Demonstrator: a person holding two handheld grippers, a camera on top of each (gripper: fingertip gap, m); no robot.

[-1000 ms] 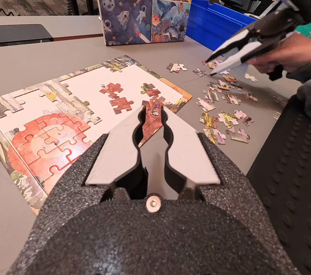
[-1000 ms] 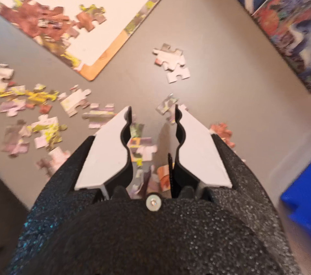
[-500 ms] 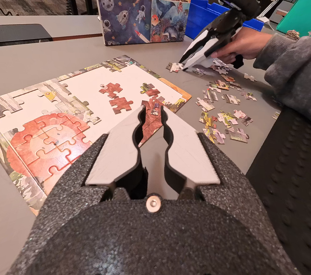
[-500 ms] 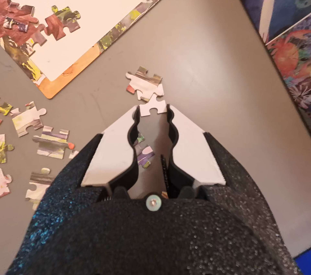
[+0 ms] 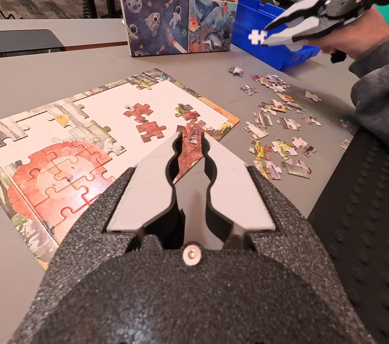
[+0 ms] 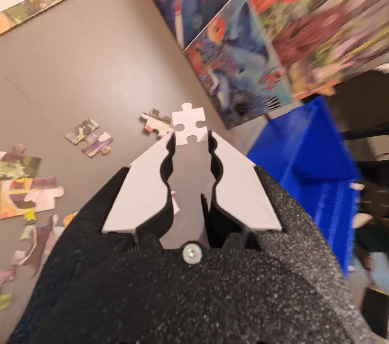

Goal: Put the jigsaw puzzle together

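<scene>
The puzzle board (image 5: 105, 121) lies on the grey table, with a finished orange lion (image 5: 59, 174) at its near left and loose brown pieces (image 5: 150, 129) on its white middle. My left gripper (image 5: 192, 134) hovers over the board's near right corner, open and empty. My right gripper (image 6: 191, 133) is shut on a puzzle piece (image 6: 189, 123) that shows its white back, held in the air above the table. In the left wrist view the right gripper (image 5: 267, 36) and its piece (image 5: 257, 36) are high at the right, in front of the blue bin.
Several loose pieces (image 5: 280, 144) lie scattered right of the board; some show in the right wrist view (image 6: 90, 140). The picture box (image 5: 179, 3) stands upright behind the board. A blue bin (image 5: 263, 24) is at the back right. A black mat (image 5: 357, 207) is at the near right. My right fingertips sit around 35 centimeters from my left ones.
My right gripper closed on the white-backed piece on the table and lifted it up and to the right. My left gripper has stayed where it was.
</scene>
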